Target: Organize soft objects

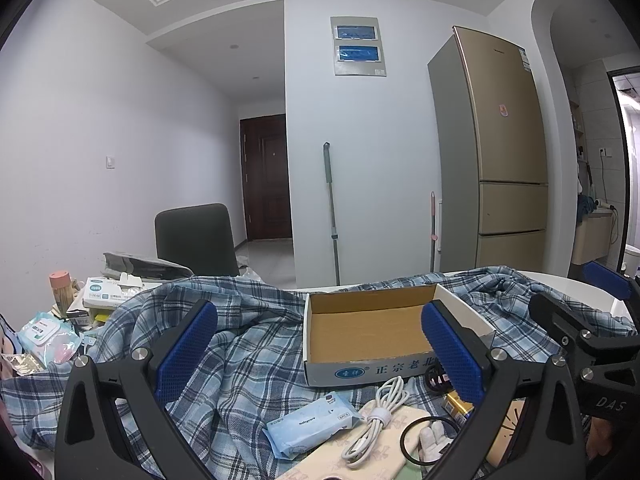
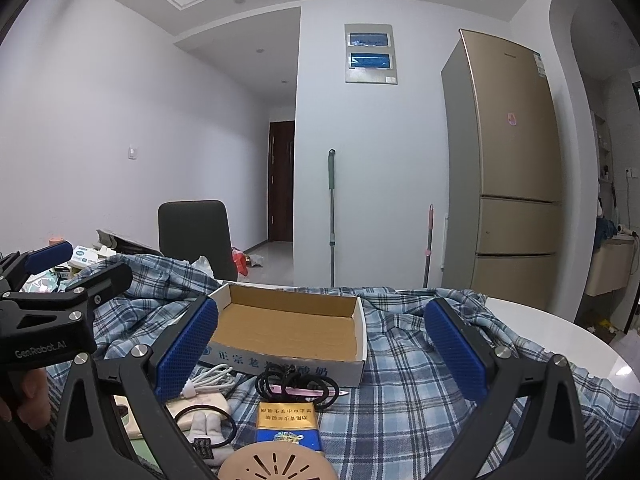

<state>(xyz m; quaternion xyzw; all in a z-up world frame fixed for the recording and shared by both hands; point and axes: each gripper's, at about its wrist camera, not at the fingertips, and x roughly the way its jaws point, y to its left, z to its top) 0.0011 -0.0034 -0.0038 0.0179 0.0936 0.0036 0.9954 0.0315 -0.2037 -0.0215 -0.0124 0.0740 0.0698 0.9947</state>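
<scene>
A blue plaid cloth (image 1: 240, 344) (image 2: 400, 376) lies rumpled over the table. An empty cardboard box (image 1: 368, 332) (image 2: 292, 328) sits on it. In front of the box lie a blue wipes pack (image 1: 312, 426), a coiled white cable (image 1: 380, 420) (image 2: 212, 378), black hair ties (image 2: 296, 386) and a small white plush (image 2: 206, 428). My left gripper (image 1: 320, 356) is open and empty, held above the cloth and wipes pack. My right gripper (image 2: 320, 356) is open and empty above the hair ties. Each gripper shows at the edge of the other's view.
A blue-and-gold carton (image 2: 288, 426) and a round tan lid (image 2: 276, 464) lie near the front. Tissue boxes (image 1: 108, 292), a wipes pack (image 1: 46, 334) and a toothpick jar (image 1: 62, 292) crowd the left. A dark chair (image 1: 196, 240) stands behind; the white table edge (image 2: 560, 344) shows right.
</scene>
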